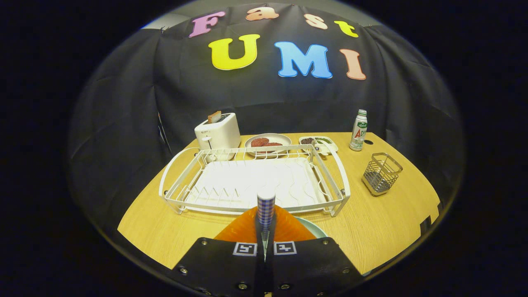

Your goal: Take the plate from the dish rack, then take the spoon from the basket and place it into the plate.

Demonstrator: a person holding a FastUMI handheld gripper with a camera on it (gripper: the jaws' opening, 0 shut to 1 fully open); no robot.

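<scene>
**Spoon clamped upright over the plate, in front of the dish rack**

Just in front of the dish rack (254, 181), on the near side of the wooden table (392, 214), I see my gripper (265, 243) with its two fingers (231, 264) drawn tightly together, the gap between them reduced to a thin slit. Pinched in that slit is the spoon (266, 206), standing upright with its blue-and-white checked handle pointing up toward the rack's front rail. Both fingers press on it, so I read the grasp as firm.

Under the spoon and partly hidden by the fingers lies the plate (251, 229), orange across its middle with a pale green rim showing toward the side nearer the basket. It sits flat on the table, touching or nearly touching the rack's front edge; I cannot tell which.

The rack itself is white wire over a white drip tray, and its slots hold no dishes. To the rack's right, well apart from it, stands the wire basket (381, 173). Behind the rack's far left corner sits a white toaster (218, 131) with a slice of bread poking out. Behind its far rail are a dish of reddish food (268, 142) and a small white tray (318, 142), and beyond the far right corner a bottle (359, 130) stands upright
</scene>
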